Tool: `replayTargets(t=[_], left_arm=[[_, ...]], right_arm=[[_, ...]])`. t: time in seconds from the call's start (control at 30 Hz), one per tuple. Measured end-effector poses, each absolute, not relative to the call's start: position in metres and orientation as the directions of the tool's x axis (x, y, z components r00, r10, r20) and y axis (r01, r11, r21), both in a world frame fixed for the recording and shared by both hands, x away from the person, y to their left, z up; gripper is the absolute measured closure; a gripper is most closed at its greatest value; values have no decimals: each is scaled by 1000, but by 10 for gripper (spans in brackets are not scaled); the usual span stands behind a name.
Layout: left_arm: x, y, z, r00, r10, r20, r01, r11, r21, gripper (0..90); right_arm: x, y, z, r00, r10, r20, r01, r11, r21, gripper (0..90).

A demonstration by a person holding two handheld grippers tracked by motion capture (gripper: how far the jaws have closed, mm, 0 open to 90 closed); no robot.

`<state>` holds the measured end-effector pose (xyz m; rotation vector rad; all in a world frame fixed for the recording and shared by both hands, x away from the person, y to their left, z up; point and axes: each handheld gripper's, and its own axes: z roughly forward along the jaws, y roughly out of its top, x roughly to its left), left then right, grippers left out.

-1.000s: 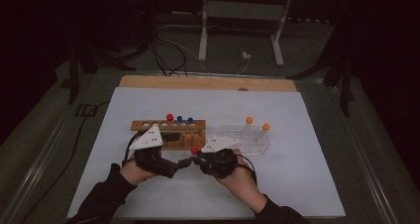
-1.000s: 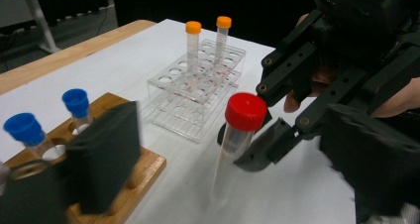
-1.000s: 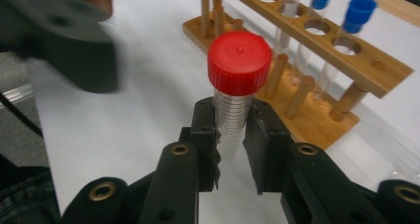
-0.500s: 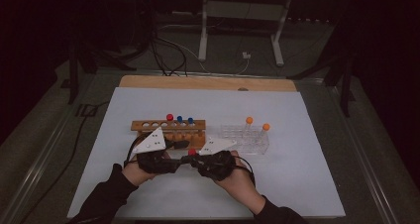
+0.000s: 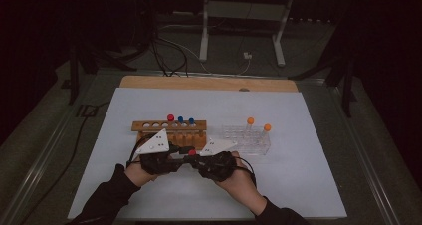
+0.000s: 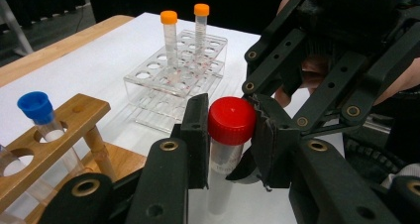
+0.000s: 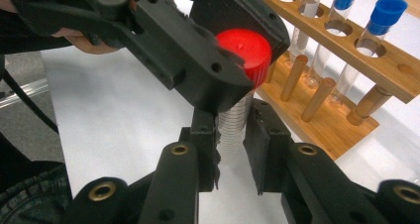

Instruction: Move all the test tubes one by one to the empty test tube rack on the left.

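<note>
Clearly the clear plastic test tube with a red screw cap sat upright between both grippers, just in front of the wooden tube rack and left of the clear acrylic rack holding two orange-capped tubes. The right gripper was clamped on the tube's clear graduated body below the cap. The left gripper had just been closing, its pads now pressed on the red cap's sides. The tube looked light, rigid and thin-walled, smooth plastic likely to slip under a loose pinch and crack if squeezed hard. The ribbed cap seemed the better purchase for twisting; the body wanted a firm mid-height hold, kept upright. Blue-capped tubes stood in the wooden rack nearby.
</note>
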<state>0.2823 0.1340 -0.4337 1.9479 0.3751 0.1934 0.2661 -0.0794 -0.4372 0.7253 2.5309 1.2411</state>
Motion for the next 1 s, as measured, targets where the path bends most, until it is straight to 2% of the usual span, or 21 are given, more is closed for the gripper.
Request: replayTargets(t=[0.13, 0.3, 0.53, 0.83, 1.0], left_arm=[[283, 136, -431, 937, 348, -29, 161, -358, 920, 713], [285, 143, -423, 927, 376, -13, 156, -354, 922, 715], [289, 158, -413, 890, 457, 12, 170, -356, 919, 716], [294, 179, -395, 836, 548, 31, 179, -327, 928, 717], [300, 189, -388, 800, 600, 29, 191, -299, 935, 716]], right_arm=[[266, -81, -436, -850, 527, 18, 330, 505, 798, 736], [267, -85, -430, -838, 546, 4, 320, 484, 815, 659], [269, -93, -424, -817, 576, 12, 321, 439, 839, 505], [269, -96, -419, -795, 606, 20, 320, 391, 863, 236], [269, -97, -417, -795, 606, 35, 322, 373, 870, 144]])
